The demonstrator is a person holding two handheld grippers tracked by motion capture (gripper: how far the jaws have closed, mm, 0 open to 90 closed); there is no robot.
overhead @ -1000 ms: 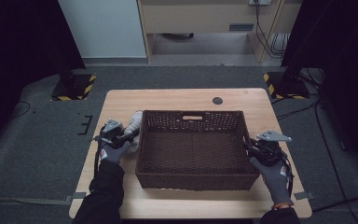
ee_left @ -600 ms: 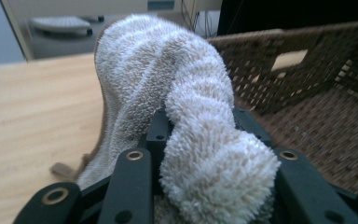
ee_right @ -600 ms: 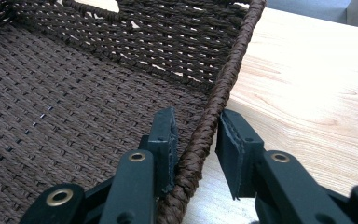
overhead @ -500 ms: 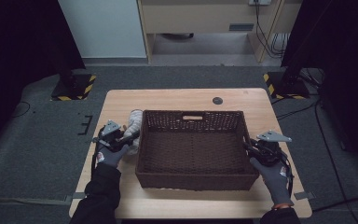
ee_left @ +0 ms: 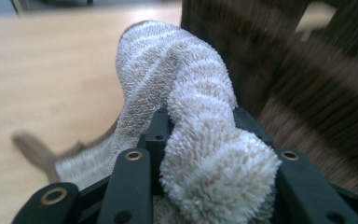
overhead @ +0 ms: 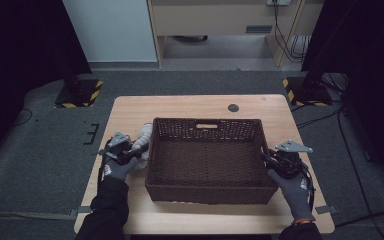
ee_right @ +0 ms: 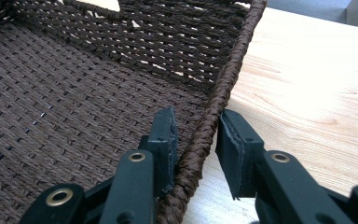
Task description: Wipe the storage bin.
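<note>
A dark brown woven basket (overhead: 207, 121) sits in the middle of the wooden table (overhead: 190, 107). My left gripper (overhead: 130, 153) is beside the basket's left wall, shut on a white and beige striped towel (overhead: 143, 135). In the left gripper view the fluffy towel (ee_left: 186, 79) bulges up between the jaws of the left gripper (ee_left: 200, 122) and lies against the basket wall (ee_left: 270, 70). My right gripper (overhead: 270, 160) is at the basket's right side. In the right gripper view my right gripper (ee_right: 196, 127) straddles the braided rim (ee_right: 230, 74), one pad inside, one outside, pressing on it.
A small black round disc (overhead: 233, 107) lies near the table's far edge. Yellow and black striped stand bases (overhead: 82, 94) rest on the grey carpet at both far corners. Bare wood lies in front of the basket and right of its rim (ee_right: 307, 93).
</note>
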